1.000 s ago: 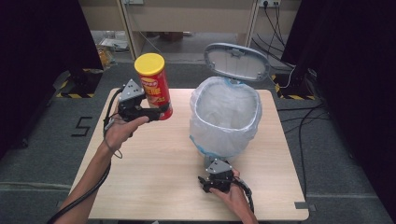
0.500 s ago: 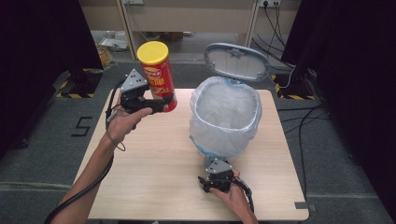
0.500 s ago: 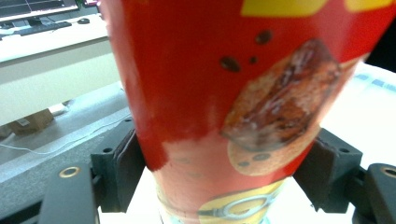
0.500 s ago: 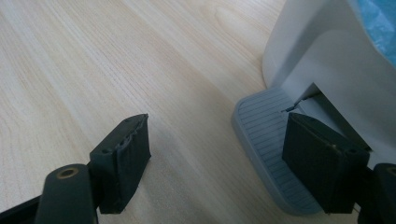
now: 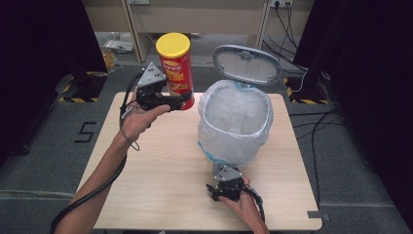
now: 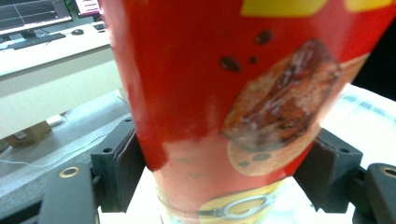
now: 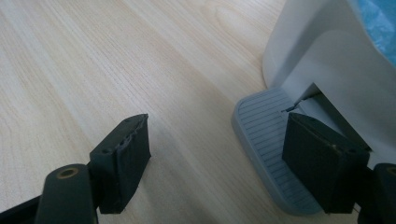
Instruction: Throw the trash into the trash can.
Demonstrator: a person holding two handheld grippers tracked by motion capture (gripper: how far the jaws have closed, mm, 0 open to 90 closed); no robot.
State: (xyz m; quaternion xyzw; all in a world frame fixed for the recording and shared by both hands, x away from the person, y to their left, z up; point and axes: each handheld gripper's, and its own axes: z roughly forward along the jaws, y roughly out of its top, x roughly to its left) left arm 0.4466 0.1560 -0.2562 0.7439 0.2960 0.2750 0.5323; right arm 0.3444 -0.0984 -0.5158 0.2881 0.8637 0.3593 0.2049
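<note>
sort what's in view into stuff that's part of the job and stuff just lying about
In the job:
red crisp can with yellow lid
left gripper
white pedal bin with plastic liner
grey bin pedal
right gripper

Lying about:
black floor cables

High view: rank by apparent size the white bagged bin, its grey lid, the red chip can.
1. White plastic-bagged pedal bin, clearly largest.
2. Grey oval lid, raised open.
3. Red chip can with yellow cap; it is held up nearer the camera, so 2 versus 3 is unsure.

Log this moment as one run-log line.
left gripper: shut on chip can, held above table | right gripper: open, on pedal | bin: lid up
</note>
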